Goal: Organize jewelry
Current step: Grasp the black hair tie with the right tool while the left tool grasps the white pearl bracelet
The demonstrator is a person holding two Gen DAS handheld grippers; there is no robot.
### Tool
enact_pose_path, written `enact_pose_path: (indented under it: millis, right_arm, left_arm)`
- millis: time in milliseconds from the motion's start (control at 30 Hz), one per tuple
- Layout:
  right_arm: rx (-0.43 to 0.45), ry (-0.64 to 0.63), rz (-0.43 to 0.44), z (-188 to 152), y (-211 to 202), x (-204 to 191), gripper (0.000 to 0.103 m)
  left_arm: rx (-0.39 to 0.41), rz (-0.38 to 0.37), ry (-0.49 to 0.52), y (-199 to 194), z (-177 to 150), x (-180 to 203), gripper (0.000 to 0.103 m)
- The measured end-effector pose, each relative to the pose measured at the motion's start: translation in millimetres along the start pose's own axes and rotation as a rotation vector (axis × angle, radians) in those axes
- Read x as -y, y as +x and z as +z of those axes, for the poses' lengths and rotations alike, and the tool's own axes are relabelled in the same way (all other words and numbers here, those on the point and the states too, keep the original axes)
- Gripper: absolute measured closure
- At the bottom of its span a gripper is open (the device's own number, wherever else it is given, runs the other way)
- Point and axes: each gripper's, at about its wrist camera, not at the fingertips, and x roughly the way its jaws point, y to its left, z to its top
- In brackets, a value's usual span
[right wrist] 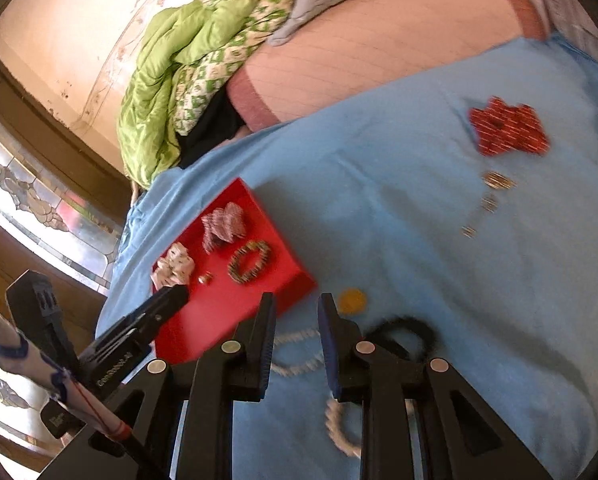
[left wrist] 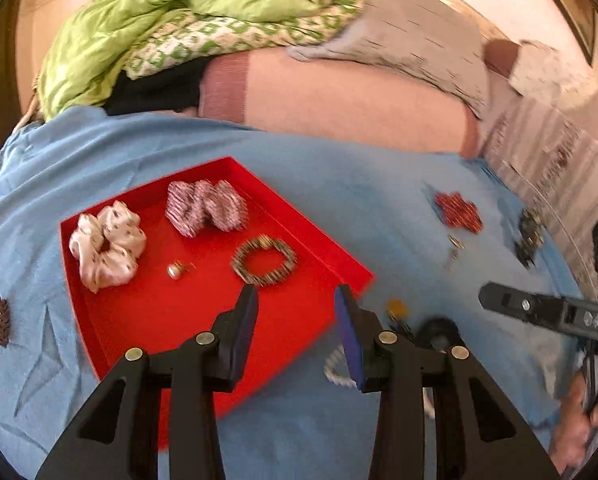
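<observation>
A red tray [left wrist: 179,320] lies on the blue cloth and holds a white scrunchie [left wrist: 107,248], a striped scrunchie [left wrist: 205,208], a beaded bracelet [left wrist: 289,264] and a small gold piece [left wrist: 175,270]. My left gripper [left wrist: 297,300] hovers open over the tray's near corner, with nothing between its fingers. My right gripper [right wrist: 297,312] is open by a narrow gap just right of the tray [right wrist: 219,312], above a white pearl string [right wrist: 299,336]. The pearls lie on the cloth and are not gripped. An orange disc [right wrist: 351,301] and a black hair tie [right wrist: 419,330] lie beside it.
Farther out on the cloth lie a red patterned bow [right wrist: 507,130], gold earrings [right wrist: 497,180] and a dark ornament [left wrist: 529,236]. A brown feather-shaped clip [left wrist: 2,320] lies left of the tray. A green quilt [left wrist: 159,20] and pillows are piled behind.
</observation>
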Motion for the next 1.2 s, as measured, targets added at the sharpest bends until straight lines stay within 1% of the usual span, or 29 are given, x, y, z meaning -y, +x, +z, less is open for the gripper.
enact_pose_path:
  millis: [100,200,333,400,567,600,633,667,733,767,867,933,1033,1133,1200]
  right_arm:
    - [-0.007,0.031,-0.021,-8,-7,17,0.08]
    - [-0.049,0.039,-0.068,-13,2,31,0.08]
    - [-0.09,0.071,-0.074,-15,12,45,0.08]
    - [-0.111,0.07,-0.071,-15,16,46,0.08]
    - [-0.178,0.046,-0.11,-22,30,45,0.08]
    - [-0.188,0.039,-0.112,-23,32,44,0.081]
    - [-0.193,0.033,-0.117,-23,32,43,0.085]
    - [-0.19,0.009,-0.135,-23,31,40,0.097]
    - [-0.146,-0.027,-0.164,-20,22,35,0.097]
    - [-0.104,-0.04,-0.161,-17,13,32,0.097]
    - [0.015,-0.071,-0.128,-8,-12,22,0.097]
    - [0.064,-0.075,-0.098,-6,-22,19,0.097]
    - [0.08,-0.067,-0.079,-3,-26,20,0.097]
    - [0.062,-0.051,-0.069,-2,-22,26,0.097]
    - [0.058,-0.049,-0.068,-3,-20,26,0.097]
  left_arm:
    - [-0.029,-0.057,0.031,-9,-19,11,0.065]
    - [-0.066,-0.102,0.082,-10,-37,24,0.065]
    - [-0.099,-0.108,0.148,-1,-47,37,0.065]
    - [-0.12,-0.108,0.153,5,-49,38,0.065]
    - [-0.15,-0.126,0.155,17,-49,37,0.065]
    - [-0.156,-0.126,0.159,19,-50,38,0.065]
    - [-0.159,-0.125,0.162,21,-50,38,0.065]
    - [-0.166,-0.128,0.164,24,-50,40,0.065]
    - [-0.17,-0.137,0.165,27,-50,41,0.065]
    - [-0.172,-0.14,0.167,28,-50,43,0.065]
    - [-0.184,-0.143,0.186,37,-49,49,0.065]
    - [-0.193,-0.136,0.206,44,-51,54,0.065]
    - [-0.2,-0.117,0.236,54,-51,60,0.065]
    - [-0.216,-0.101,0.262,65,-52,65,0.071]
    - [-0.22,-0.085,0.305,69,-54,70,0.071]
